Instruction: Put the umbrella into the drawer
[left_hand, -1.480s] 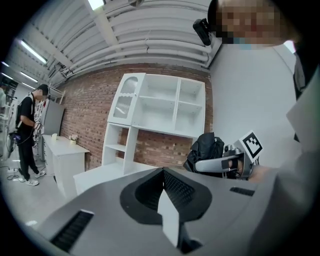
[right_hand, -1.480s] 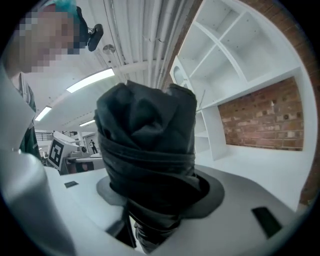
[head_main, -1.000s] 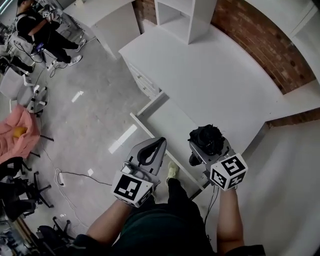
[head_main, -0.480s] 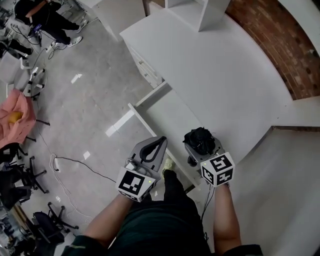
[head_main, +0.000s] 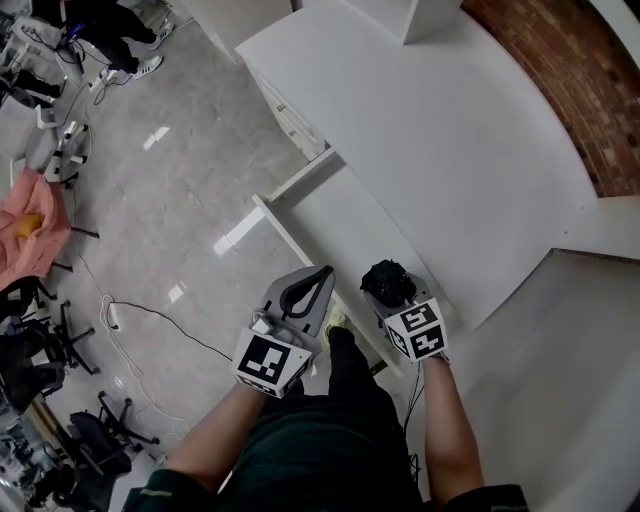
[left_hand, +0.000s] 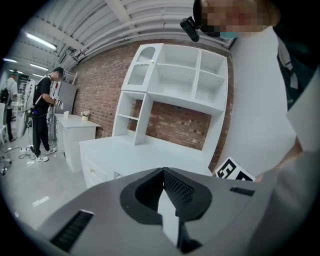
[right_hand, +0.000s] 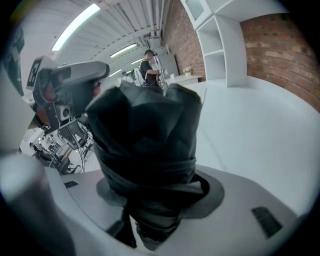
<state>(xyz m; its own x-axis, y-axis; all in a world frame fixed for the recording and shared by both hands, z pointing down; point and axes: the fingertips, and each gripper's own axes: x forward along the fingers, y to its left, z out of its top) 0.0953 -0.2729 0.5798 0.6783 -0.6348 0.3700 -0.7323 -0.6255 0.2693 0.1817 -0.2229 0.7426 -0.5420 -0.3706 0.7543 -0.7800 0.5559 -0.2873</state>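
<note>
Right gripper (right_hand: 150, 222): jaws clamped on the lower end of the umbrella.
Umbrella (right_hand: 145, 127): black, folded, standing up from the jaws; strap (right_hand: 150, 172) wound tight round it.
Left gripper (right_hand: 72, 82): grey, upper left, just beside the umbrella.
Desk top (right_hand: 250, 125): white, to the right.
Shelf unit (right_hand: 225, 45): white, against brick wall (right_hand: 282, 45).
Person (right_hand: 148, 67): standing, far behind.

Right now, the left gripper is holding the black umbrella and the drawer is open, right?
Not quite. The right gripper holds the black umbrella, as the right gripper view shows; the left gripper is shut on nothing in the left gripper view. The drawer is open, yes.
</note>
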